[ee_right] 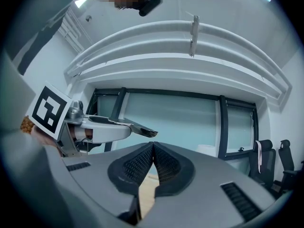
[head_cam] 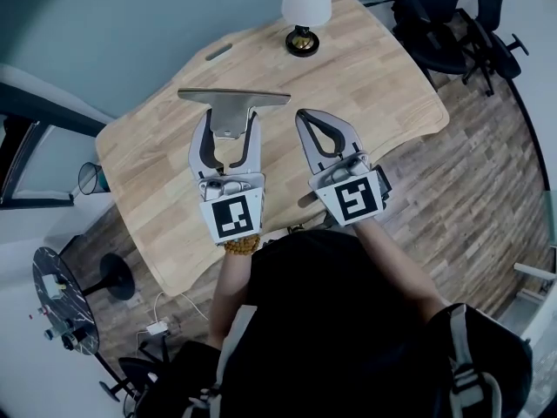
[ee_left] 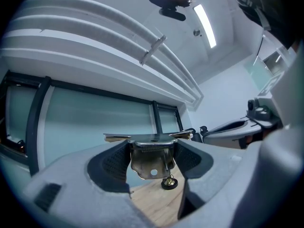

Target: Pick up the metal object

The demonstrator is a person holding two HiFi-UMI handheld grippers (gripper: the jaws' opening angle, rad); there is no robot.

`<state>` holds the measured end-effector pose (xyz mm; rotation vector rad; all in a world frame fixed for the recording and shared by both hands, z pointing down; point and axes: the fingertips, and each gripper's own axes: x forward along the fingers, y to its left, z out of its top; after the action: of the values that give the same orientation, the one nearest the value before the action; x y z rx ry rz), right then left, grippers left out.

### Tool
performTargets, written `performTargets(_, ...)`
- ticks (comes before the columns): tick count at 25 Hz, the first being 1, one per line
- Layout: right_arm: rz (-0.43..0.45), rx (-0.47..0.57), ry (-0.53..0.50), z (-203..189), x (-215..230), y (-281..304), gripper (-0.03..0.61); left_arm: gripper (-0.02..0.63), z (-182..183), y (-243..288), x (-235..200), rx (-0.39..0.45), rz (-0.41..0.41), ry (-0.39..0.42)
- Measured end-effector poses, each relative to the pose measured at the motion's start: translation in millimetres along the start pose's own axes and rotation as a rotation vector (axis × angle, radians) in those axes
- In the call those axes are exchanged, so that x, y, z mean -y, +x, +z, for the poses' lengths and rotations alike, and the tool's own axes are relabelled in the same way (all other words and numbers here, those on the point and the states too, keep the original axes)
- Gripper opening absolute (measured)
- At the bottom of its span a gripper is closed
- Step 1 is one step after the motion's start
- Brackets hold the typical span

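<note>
L gripper (head_cam: 231, 134): jaws part-open, only as wide as the stem plate they clamp. Pads press both side edges of a T-shaped metal bracket (head_cam: 233, 99).
- Bracket: flat bar across the top, sticks out past both jaw tips on either side. Plate hangs down btwn the jaws. L gripper view shows a coil spring under the bar and a round hole low in the plate.
- Same view: bare wood of the table (head_cam: 365, 68) shows below the plate's lower edge. No contact w/ the tabletop seen.

R gripper (head_cam: 303, 117): jaws shut tight, ribbed pads face to face, nothing btwn them. Sits just beside the L gripper, on its R, not touching the bracket. R gripper view shows the end of the bracket's bar to its upper L.

Marker cubes: one on the back of each gripper, facing the head cam.

Bead bracelet (head_cam: 241, 246) on the wrist behind the L gripper.

Ahead of both grippers, at the table's far edge: lamp (head_cam: 305, 3), white shade, dark round base. L gripper view picks up the base just below the plate.

Beyond the R gripper, off the table's far R corner: black office chairs (head_cam: 444, 16) on plank floor.

Behind and L of the L gripper, low on the floor: small round dark side table (head_cam: 57, 299).
</note>
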<state>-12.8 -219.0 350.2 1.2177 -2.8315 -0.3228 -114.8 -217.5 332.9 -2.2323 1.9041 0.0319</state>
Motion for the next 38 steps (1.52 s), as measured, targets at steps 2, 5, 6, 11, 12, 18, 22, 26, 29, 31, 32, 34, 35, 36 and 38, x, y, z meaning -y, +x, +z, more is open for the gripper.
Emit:
performTargets(2,-0.008,-0.007,-0.010,-1.3,-2.6,-0.3,0.002,0.291,-2.9,-2.0,0.3,-0.005,0.000,-0.013)
performTargets(5,-0.018,-0.015,-0.038,-5.2,-8.4,-0.9,0.002,0.291,-10.5,-6.0,-0.5,-0.008,0.008,-0.015)
performTargets(6,-0.023,-0.015,-0.039,-6.1,-10.6,-1.9,0.002,0.291,-13.3,-8.0,-0.3,-0.010,0.010,-0.012)
performTargets(11,-0.040,-0.032,-0.018,-13.3,-19.8,-7.1,0.002,0.291,-26.8,-15.4,2.9,-0.017,0.007,-0.036)
performTargets(12,-0.039,-0.038,-0.012,-15.8,-21.2,-6.9,0.002,0.291,-29.0,-15.8,3.1,-0.017,0.004,-0.041)
performTargets(18,-0.039,-0.049,0.009,-24.0,-24.3,-9.7,0.002,0.291,-38.3,-18.7,5.9,-0.031,-0.009,-0.054)
performTargets(22,-0.073,-0.040,-0.002,-25.4,-18.2,-13.3,0.002,0.291,-42.9,-19.7,5.3,-0.034,-0.006,-0.064)
performTargets(26,-0.082,-0.057,-0.002,-31.2,-15.7,-15.2,0.002,0.291,-46.6,-21.2,5.9,-0.033,-0.006,-0.058)
performTargets(29,-0.076,-0.064,-0.004,-34.2,-18.3,-16.1,0.002,0.291,-51.7,-23.6,6.9,-0.040,0.001,-0.058)
performTargets(31,-0.072,-0.068,-0.003,-36.6,-20.1,-16.5,0.002,0.291,-56.9,-25.2,7.4,-0.050,0.002,-0.065)
performTargets(32,-0.071,-0.071,-0.001,-38.0,-20.7,-17.0,0.002,0.291,-59.6,-25.9,8.2,-0.055,0.000,-0.068)
performTargets(34,-0.066,-0.068,0.009,-40.2,-21.6,-18.0,0.002,0.291,-63.9,-26.9,10.2,-0.064,-0.005,-0.067)
performTargets(35,-0.061,-0.059,0.018,-40.5,-22.2,-18.2,0.002,0.291,-65.7,-27.1,11.0,-0.068,-0.008,-0.066)
performTargets(36,-0.056,-0.050,0.028,-40.9,-22.8,-18.3,0.002,0.291,-67.3,-27.0,11.7,-0.071,-0.012,-0.066)
performTargets(38,-0.052,-0.050,0.041,-43.7,-22.3,-18.2,0.002,0.291,-69.8,-26.2,13.3,-0.077,-0.019,-0.064)
